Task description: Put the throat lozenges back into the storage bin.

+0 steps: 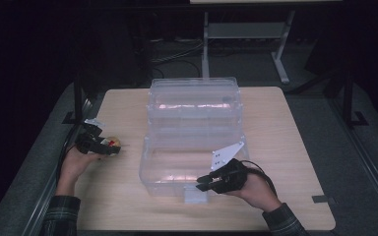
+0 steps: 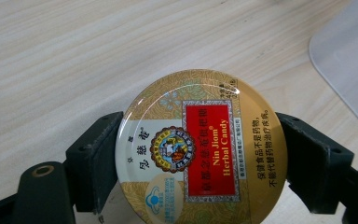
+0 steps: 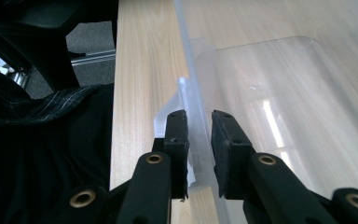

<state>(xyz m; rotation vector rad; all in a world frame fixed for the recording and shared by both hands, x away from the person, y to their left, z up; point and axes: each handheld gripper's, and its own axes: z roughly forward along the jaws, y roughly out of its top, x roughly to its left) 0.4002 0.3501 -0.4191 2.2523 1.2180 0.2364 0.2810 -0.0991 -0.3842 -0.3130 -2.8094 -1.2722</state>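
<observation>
Between the left gripper's (image 2: 200, 158) jaws sits a round candy tin (image 2: 200, 149), clamped at its rim just above the table (image 2: 51, 56), left of the clear bin (image 1: 194, 142). The right gripper (image 3: 199, 135) pinches the bin's near wall, steadying it. The carry should probably stay level and clear that wall before any release.

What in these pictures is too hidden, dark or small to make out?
- Tin: its lower edge is cut off by the bottom of the left gripper view; in the high view it is too small to read.
- Right tool: the box wall stands between its pads; whether they press on it is unclear.
- Box contents: glare on the clear plastic blurs them in the high view.
- Room behind the table: too dark.
</observation>
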